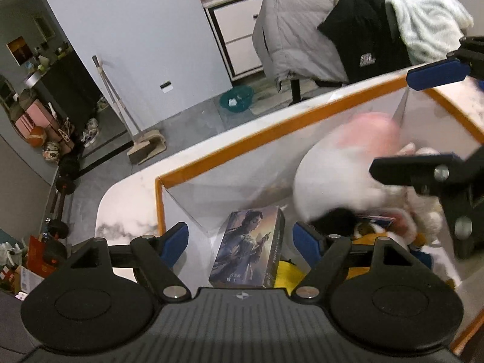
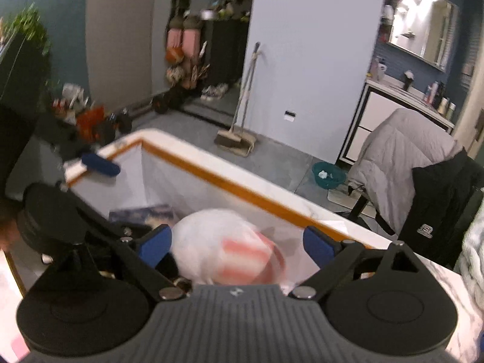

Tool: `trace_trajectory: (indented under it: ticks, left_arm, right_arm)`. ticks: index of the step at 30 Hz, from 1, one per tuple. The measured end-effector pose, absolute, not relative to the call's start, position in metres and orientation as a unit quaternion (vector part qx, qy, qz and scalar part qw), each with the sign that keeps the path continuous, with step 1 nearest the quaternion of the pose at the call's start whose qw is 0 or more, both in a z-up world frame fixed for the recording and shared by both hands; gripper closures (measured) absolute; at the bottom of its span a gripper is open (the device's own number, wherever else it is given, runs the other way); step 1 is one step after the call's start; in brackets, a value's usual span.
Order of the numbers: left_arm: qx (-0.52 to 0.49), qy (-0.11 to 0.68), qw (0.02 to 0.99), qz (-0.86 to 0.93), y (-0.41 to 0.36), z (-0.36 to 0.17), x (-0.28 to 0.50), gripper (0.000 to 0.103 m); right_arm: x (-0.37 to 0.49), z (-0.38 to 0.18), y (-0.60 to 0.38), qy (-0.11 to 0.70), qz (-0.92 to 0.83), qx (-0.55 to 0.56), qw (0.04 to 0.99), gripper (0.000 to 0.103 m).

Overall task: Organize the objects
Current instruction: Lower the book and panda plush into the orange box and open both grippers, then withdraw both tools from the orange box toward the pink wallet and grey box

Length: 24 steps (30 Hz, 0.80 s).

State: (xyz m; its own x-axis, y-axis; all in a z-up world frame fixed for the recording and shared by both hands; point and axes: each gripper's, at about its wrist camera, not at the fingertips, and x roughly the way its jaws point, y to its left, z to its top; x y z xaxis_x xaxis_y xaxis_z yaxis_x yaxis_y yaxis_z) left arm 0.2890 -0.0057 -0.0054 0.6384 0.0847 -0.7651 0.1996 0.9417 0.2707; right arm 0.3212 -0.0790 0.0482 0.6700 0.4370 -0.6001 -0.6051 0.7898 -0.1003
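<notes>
Fingers (image 2: pixel 155 246) of both your grippers spread, empty; plush toy (image 2: pixel 224 248) between the right pair, inside bin (image 1: pixel 242 130); judged next: withdraw.

one bin (image 1: pixel 230 139), one book (image 1: pixel 248 248), one plush toy (image 1: pixel 338 181)

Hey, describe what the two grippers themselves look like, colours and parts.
Both look alike. The left gripper and the right gripper each have a dark grey ribbed body with a small round logo, two black round discs at the sides, black linkage arms with silver pivot screws, and blue pads on the jaws. No cables or sleeves show.
</notes>
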Motion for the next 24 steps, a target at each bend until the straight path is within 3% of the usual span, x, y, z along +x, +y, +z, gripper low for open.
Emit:
trace_trajectory:
  ticks: [10,24]
  left_arm:
    - [0.068,0.382,0.919,-0.065,0.016,0.03,0.249,0.011]
    - [0.048,0.334,0.94,-0.057,0.044,0.07,0.181,0.009]
  right_arm:
    - [0.287,0.079,-0.098,0.281,0.276,-0.112,0.912,0.009]
    - [0.203,0.115,-0.11,0.261,0.281,-0.117,0.916,0.009]
